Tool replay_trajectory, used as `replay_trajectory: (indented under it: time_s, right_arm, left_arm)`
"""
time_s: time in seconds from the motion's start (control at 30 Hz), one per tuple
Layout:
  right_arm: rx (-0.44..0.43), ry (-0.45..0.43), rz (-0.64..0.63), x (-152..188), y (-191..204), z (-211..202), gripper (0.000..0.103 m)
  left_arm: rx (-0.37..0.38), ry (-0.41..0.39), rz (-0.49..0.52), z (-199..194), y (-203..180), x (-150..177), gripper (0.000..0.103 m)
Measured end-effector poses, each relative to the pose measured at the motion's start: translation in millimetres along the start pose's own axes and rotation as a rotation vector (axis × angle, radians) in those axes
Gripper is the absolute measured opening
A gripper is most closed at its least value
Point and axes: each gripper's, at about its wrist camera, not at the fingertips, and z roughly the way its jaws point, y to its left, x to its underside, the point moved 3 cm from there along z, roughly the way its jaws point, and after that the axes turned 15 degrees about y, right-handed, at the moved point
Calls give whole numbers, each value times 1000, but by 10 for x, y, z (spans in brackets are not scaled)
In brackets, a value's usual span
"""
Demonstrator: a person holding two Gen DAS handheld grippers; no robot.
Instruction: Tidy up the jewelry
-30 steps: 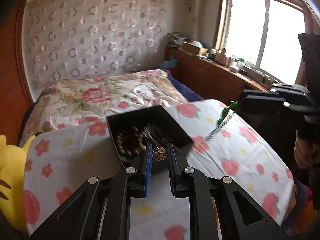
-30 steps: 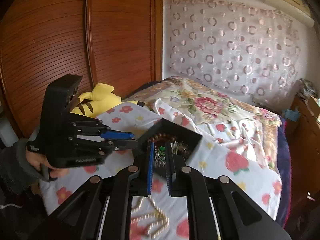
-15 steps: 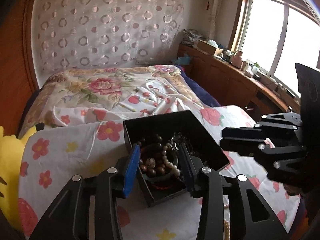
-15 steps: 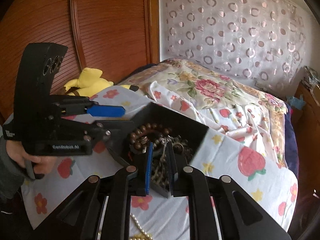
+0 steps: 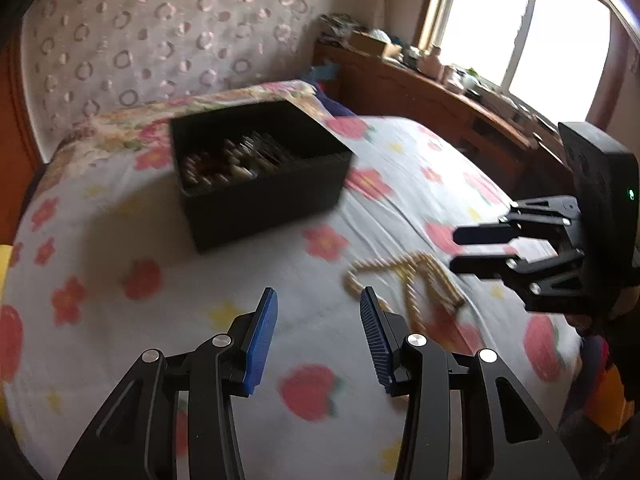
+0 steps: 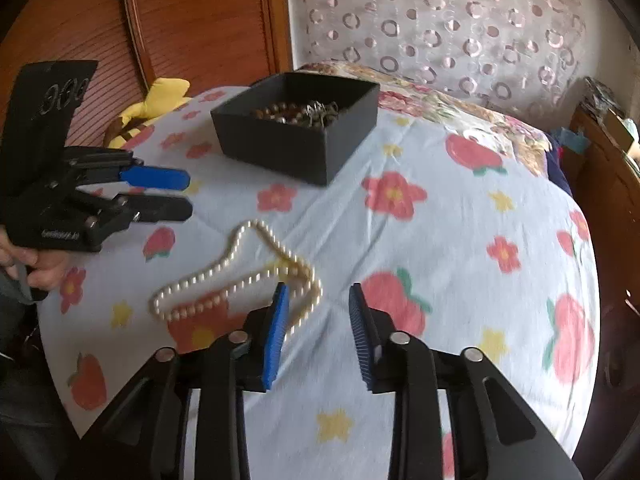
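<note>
A black open box [image 5: 260, 172] [image 6: 298, 124] holding brown beads and metal jewelry sits on the floral bedspread. A long pearl necklace [image 6: 236, 276] [image 5: 408, 276] lies loose on the cloth in front of the box. My left gripper [image 5: 318, 300] is open and empty, low over the cloth, left of the necklace; it also shows in the right wrist view [image 6: 176, 196]. My right gripper [image 6: 318, 296] is open and empty, just over the necklace's right end; it also shows in the left wrist view [image 5: 468, 250].
The round floral cloth [image 6: 440, 220] drops off at its edges. A yellow plush toy [image 6: 160, 96] lies at the left by the wooden wardrobe [image 6: 180, 20]. A wooden sideboard [image 5: 440, 104] with clutter runs under the window at the right.
Both grippers have opened, dropped their pieces into the box and pulled back from it toward the near side of the cloth. The pearl necklace is now between them.
</note>
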Motion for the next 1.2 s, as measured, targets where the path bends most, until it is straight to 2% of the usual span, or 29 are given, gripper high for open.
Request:
replay_trajectory:
  time_s: [0.1,0.23,0.33,0.37,0.4,0.47,0.6,0.67,0.7,0.8,0.93,1.2]
  right_arm:
    - [1,7,7,32,29,43,22]
    - [2,20,12,4,39,118,21]
    - [24,34,-4,-30,59,174,21]
    - [29,36,-9,-37,62,175,16]
    - [42,38,-8,-41,49,181,5]
    - [33,38,-8,-40,13,183,5]
    - [51,34,-26,-19,17,160,5]
    - [53,28,-29,-13,27,157,5]
    - [52,23,-29,-13,30,149,5]
    - [54,-5,-27,-23,41,101,4]
    - [57,-53,-27,-61,46,-34,4]
    - [68,-175,-61,-283,103,-483,4]
  left_arm:
    - [12,15,30,29,-154,52,41]
    - [11,34,45,83,-254,75,40]
    - [13,48,56,120,-311,100,34]
    - [14,55,64,140,-344,106,30]
    - [10,61,69,156,-362,105,28]
    - [4,75,76,201,-392,107,19]
    - [-42,80,105,256,-458,108,14]
    - [-61,79,116,266,-476,110,6]
    - [-80,77,126,272,-482,107,5]
    - [-68,75,132,253,-477,108,4]
    - [-59,40,113,151,-438,89,4]
    - [-52,-86,71,-314,-289,-135,4]
